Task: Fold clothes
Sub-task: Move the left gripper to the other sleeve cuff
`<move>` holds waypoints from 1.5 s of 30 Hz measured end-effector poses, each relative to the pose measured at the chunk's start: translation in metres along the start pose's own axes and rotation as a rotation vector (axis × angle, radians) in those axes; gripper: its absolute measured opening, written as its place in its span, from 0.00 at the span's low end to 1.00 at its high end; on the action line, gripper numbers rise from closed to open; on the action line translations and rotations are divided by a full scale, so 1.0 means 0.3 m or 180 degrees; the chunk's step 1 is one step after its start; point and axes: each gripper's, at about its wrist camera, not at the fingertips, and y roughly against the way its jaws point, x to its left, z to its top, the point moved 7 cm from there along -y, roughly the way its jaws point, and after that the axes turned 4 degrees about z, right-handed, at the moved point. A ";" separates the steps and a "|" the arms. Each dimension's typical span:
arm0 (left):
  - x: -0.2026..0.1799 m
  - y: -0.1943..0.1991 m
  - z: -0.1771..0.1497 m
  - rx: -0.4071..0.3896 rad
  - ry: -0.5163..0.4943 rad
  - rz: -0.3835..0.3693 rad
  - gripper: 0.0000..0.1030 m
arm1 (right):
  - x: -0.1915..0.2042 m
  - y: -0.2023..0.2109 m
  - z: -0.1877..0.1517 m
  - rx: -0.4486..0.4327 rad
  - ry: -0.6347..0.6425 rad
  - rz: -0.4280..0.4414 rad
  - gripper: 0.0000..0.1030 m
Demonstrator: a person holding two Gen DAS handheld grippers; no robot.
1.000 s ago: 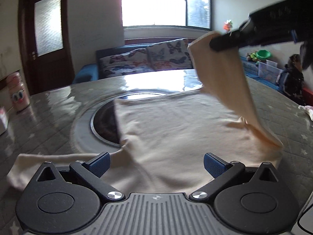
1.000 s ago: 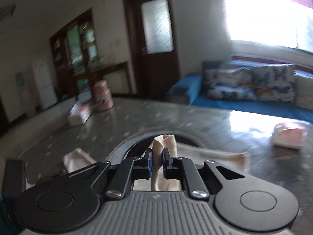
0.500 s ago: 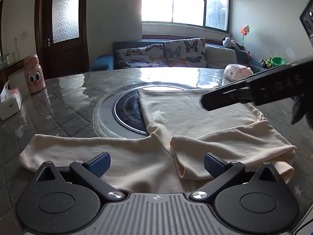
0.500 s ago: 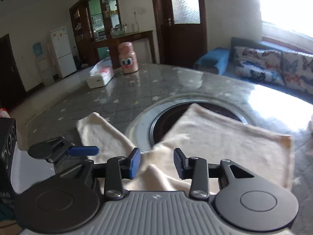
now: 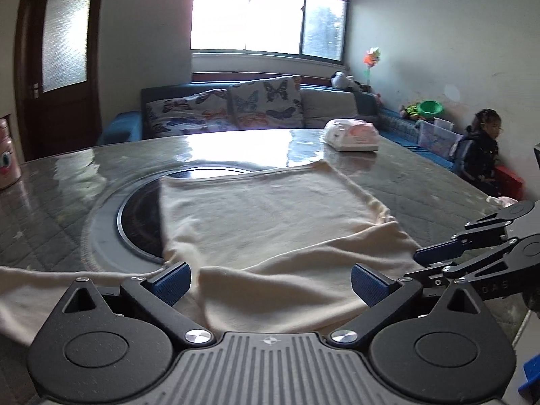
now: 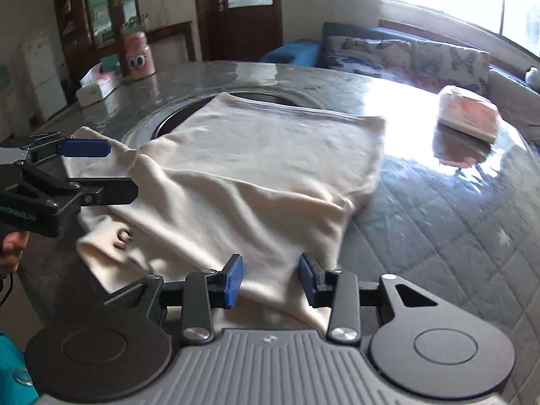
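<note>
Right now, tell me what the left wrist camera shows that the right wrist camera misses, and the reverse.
Only the left wrist view shows the person sitting by the wall, the green bowl and the pinwheel. Only the right wrist view shows the white fridge, the tissue box and the metal snaps on the folded sleeve. Both show the cream shirt on the table, the pink packet, the butterfly sofa, and both grippers open: the left gripper and the right gripper, with cloth between its fingers.

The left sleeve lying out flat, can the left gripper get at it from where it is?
Probably yes: the sleeve lies bare beside the open left gripper, nothing on it.
</note>
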 end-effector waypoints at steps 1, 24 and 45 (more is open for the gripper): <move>-0.010 -0.007 -0.002 0.0013 -0.0026 -0.0020 1.00 | -0.010 0.008 -0.003 -0.0008 -0.0023 -0.0007 0.35; 0.079 -0.101 -0.002 0.0182 0.0259 0.0316 0.97 | -0.040 -0.119 0.152 -0.0235 0.0150 0.0020 0.32; 0.261 -0.016 -0.086 0.0310 0.0275 0.1166 0.96 | 0.224 -0.197 0.182 -0.0094 0.0761 0.0440 0.51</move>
